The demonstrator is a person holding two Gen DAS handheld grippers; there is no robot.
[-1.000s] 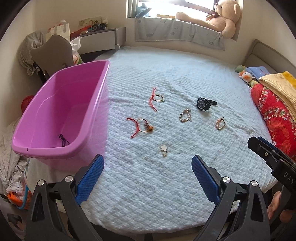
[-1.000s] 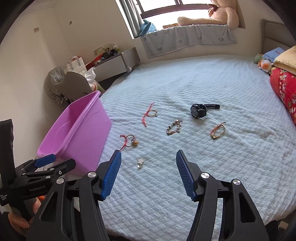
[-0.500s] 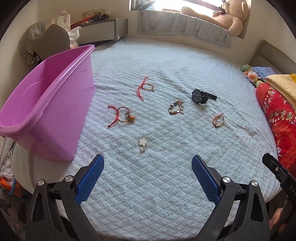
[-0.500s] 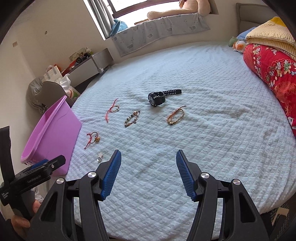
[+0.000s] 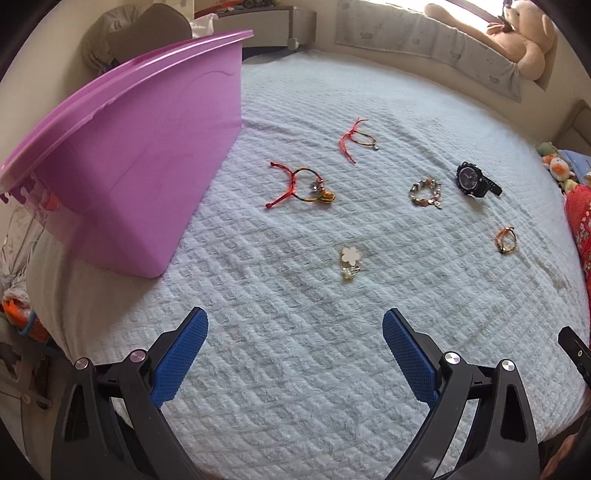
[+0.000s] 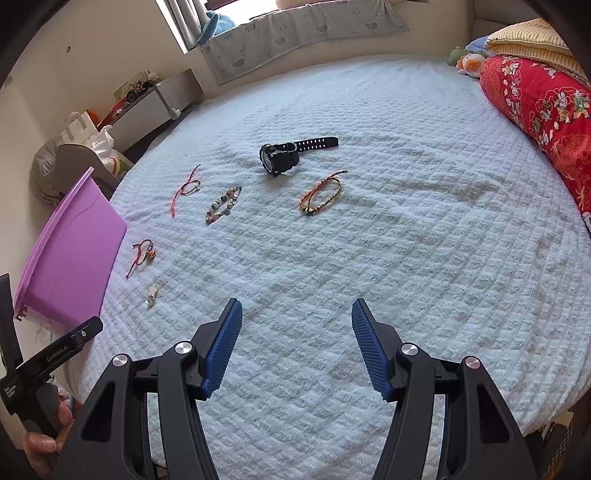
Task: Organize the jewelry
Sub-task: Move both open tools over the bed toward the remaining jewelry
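Several jewelry pieces lie on the pale blue quilted bed (image 5: 295, 369). A white flower clip (image 5: 351, 260) lies nearest my open, empty left gripper (image 5: 295, 343). Beyond it are a red-cord charm bracelet (image 5: 303, 184), a thin red-cord bracelet (image 5: 356, 142), a beaded bracelet (image 5: 424, 192), a black watch (image 5: 474, 181) and a braided orange bracelet (image 5: 504, 240). My right gripper (image 6: 295, 343) is open and empty, short of the braided bracelet (image 6: 321, 197) and watch (image 6: 280, 157). A purple bin (image 5: 129, 155) stands at the left; its inside is hidden.
A red patterned quilt (image 6: 546, 122) lies along the bed's right side, with small plush toys (image 6: 467, 62) behind it. A teddy bear (image 5: 524, 40) sits on the window ledge. A chair with clothes (image 5: 136, 33) and a low cabinet (image 5: 266, 22) stand behind the bin (image 6: 70, 251).
Both grippers have moved lower and forward over the bed. The left view now faces the bin's outer wall, not its inside. The right gripper has swung right toward the watch and braided bracelet.
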